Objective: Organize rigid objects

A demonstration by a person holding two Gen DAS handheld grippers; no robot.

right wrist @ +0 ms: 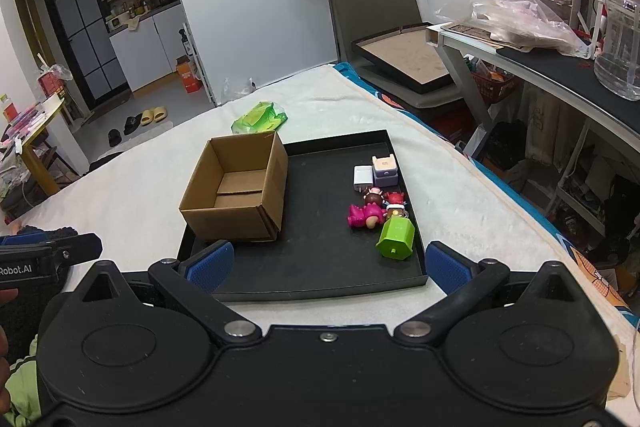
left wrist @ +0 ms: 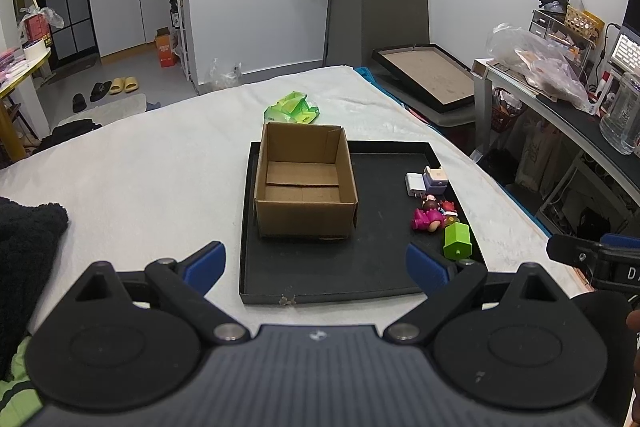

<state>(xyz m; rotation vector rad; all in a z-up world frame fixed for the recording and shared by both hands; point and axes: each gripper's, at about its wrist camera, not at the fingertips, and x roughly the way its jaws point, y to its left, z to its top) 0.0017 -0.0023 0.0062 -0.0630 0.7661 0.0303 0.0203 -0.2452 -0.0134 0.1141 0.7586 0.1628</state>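
Note:
An empty open cardboard box stands on the left part of a black tray. Along the tray's right side lie a white charger, a lilac charger, a pink figurine, a red figurine and a green block. My left gripper is open and empty before the tray's near edge. My right gripper is open and empty above the tray's near right part.
The tray sits on a white-covered bed. A green plastic packet lies beyond the box. A dark fuzzy cloth lies at the left. A desk with clutter and a framed board on a chair stand to the right.

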